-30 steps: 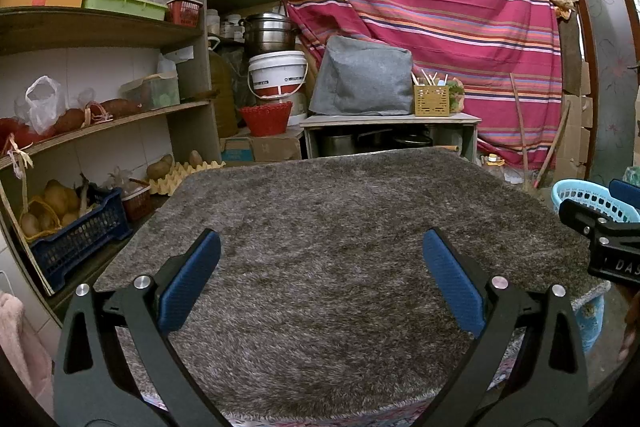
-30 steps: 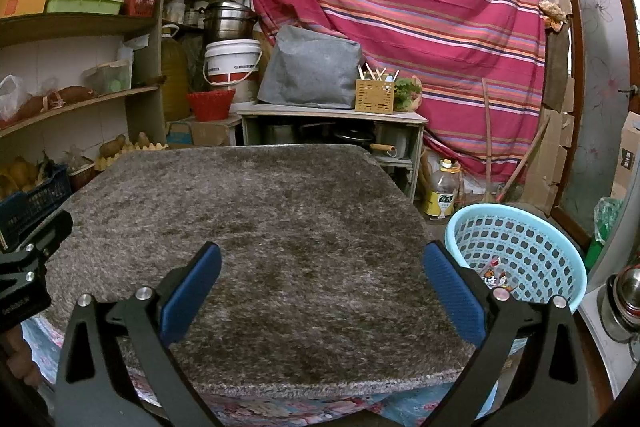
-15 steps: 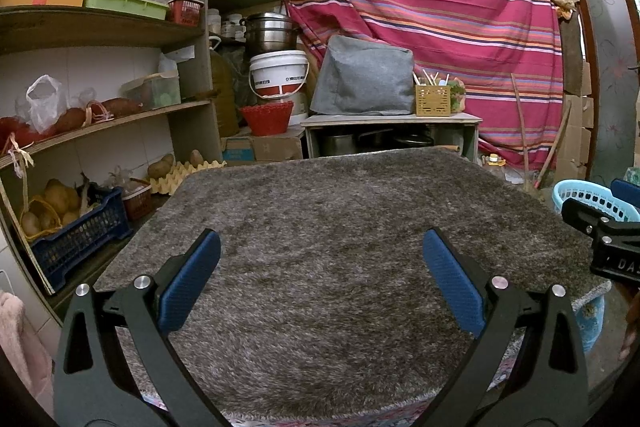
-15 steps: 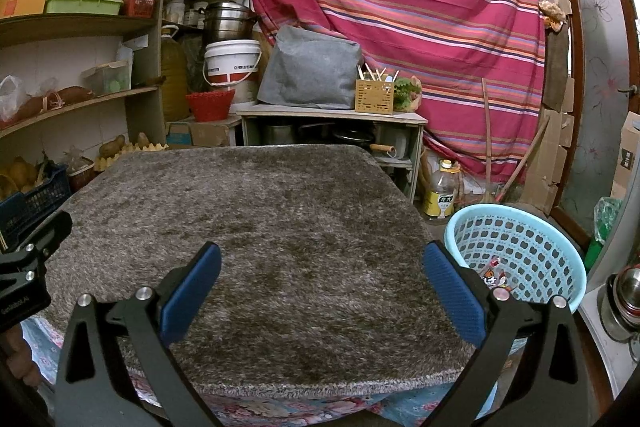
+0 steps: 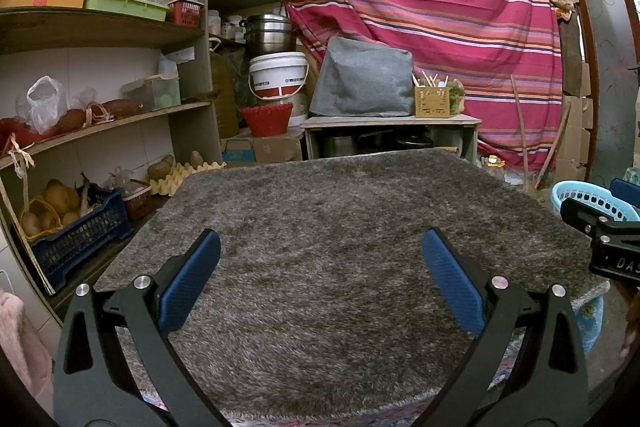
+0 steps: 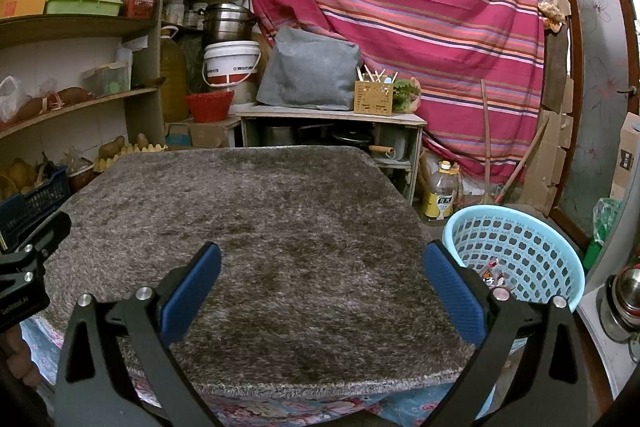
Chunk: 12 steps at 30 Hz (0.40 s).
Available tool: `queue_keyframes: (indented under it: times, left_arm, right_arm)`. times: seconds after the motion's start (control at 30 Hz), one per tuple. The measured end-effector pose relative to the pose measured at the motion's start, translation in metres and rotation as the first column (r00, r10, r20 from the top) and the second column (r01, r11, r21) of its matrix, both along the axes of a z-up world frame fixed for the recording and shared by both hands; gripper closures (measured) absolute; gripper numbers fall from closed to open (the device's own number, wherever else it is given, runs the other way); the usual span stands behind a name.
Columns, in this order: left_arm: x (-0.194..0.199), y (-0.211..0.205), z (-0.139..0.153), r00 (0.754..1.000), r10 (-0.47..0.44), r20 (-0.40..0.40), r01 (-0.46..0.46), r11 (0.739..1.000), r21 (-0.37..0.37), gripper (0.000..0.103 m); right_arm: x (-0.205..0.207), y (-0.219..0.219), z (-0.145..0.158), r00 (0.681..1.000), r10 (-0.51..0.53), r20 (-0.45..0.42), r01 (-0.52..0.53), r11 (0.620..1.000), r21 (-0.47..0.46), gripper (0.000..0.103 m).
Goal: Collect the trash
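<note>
A light blue plastic basket (image 6: 516,251) stands on the floor to the right of the table, with a few small wrappers (image 6: 493,273) in its bottom. It also shows in the left wrist view (image 5: 592,201). The table is covered by a grey shaggy mat (image 6: 248,227), also in the left wrist view (image 5: 328,227); I see no trash on it. My left gripper (image 5: 320,279) is open and empty above the mat's near edge. My right gripper (image 6: 322,281) is open and empty above the near right part of the mat, left of the basket.
Shelves (image 5: 100,27) with boxes, bags and a blue crate (image 5: 76,231) of potatoes stand on the left. A low cabinet (image 6: 332,131) with a grey cover, a white bucket (image 6: 232,63) and a striped curtain are behind. An oil bottle (image 6: 440,195) stands on the floor.
</note>
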<state>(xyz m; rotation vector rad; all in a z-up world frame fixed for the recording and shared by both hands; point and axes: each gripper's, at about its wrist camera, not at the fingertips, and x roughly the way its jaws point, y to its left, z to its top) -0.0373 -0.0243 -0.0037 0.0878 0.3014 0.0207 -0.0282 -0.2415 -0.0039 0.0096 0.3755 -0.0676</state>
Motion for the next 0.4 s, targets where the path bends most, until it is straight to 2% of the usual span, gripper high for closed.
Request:
queue_keyframes:
  times: [0.4]
  left_arm:
    - [-0.0065, -0.0042, -0.0015, 1.000, -0.003, 0.006, 0.003, 1.000, -0.007, 0.005]
  right_arm:
    - [0.0008, -0.0007, 0.0011, 1.000, -0.003, 0.002, 0.003, 1.000, -0.004, 0.004]
